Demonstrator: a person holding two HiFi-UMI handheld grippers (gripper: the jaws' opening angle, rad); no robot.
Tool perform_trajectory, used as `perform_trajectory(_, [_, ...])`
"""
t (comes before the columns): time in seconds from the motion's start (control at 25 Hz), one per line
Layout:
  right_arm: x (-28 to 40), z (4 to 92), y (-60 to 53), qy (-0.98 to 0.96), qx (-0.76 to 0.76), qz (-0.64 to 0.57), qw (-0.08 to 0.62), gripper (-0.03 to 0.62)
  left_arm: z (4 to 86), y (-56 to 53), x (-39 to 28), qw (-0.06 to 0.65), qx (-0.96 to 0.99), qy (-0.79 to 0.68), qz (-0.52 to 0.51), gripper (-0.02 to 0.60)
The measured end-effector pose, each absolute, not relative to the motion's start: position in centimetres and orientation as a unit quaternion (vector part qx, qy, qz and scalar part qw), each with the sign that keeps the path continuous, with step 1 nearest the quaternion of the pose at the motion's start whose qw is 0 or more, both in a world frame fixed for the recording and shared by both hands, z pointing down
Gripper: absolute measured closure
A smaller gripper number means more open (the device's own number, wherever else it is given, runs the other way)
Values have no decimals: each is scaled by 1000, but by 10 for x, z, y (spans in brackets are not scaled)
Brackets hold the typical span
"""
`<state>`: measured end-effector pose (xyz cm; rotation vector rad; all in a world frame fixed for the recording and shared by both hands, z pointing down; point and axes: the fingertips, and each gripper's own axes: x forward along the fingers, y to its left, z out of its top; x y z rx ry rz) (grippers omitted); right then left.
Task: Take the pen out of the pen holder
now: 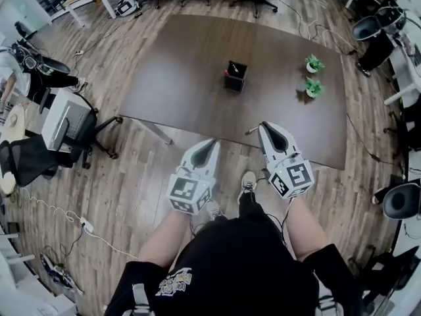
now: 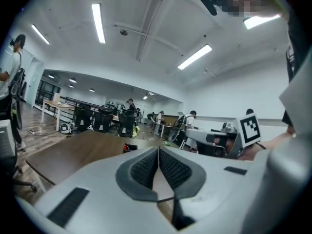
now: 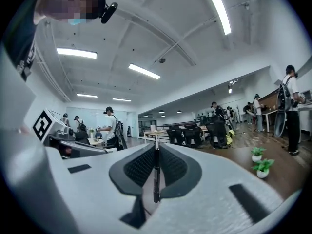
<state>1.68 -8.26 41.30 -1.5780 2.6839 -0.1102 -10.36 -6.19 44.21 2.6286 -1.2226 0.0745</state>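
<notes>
A black square pen holder (image 1: pixel 235 76) with something red and dark sticking out of it stands near the middle of the brown table (image 1: pixel 184 91). It shows small and far off past the left jaws (image 2: pixel 127 147). My right gripper (image 1: pixel 264 125) hovers at the table's near edge, shut on a thin black pen (image 3: pixel 156 179) that stands upright between its pads. In the head view the pen (image 1: pixel 252 131) pokes out sideways from the tip. My left gripper (image 1: pixel 214 141) is lower left of it, over the floor, jaws pressed together with nothing between them (image 2: pixel 158 150).
Two small potted plants (image 1: pixel 314 63) (image 1: pixel 314 87) stand on the table's right side, also visible in the right gripper view (image 3: pixel 263 167). An office chair (image 1: pixel 66 127) is on the wooden floor to the left. People, desks and chairs fill the room beyond.
</notes>
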Motion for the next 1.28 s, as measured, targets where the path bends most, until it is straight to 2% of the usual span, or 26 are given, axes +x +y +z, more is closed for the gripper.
perform_trajectory(0.32, [81, 406, -24, 827, -561, -35, 8, 563, 437, -20, -46, 121, 924, -361, 32, 571])
perform_trajectory(0.76, [139, 384, 9, 858, -511, -30, 35, 563, 416, 13, 19, 99, 905, -412, 29, 572])
perform_trajectory(1.28, [154, 396, 27, 904, -422, -49, 56, 563, 417, 54, 43, 87, 863, -497, 39, 572])
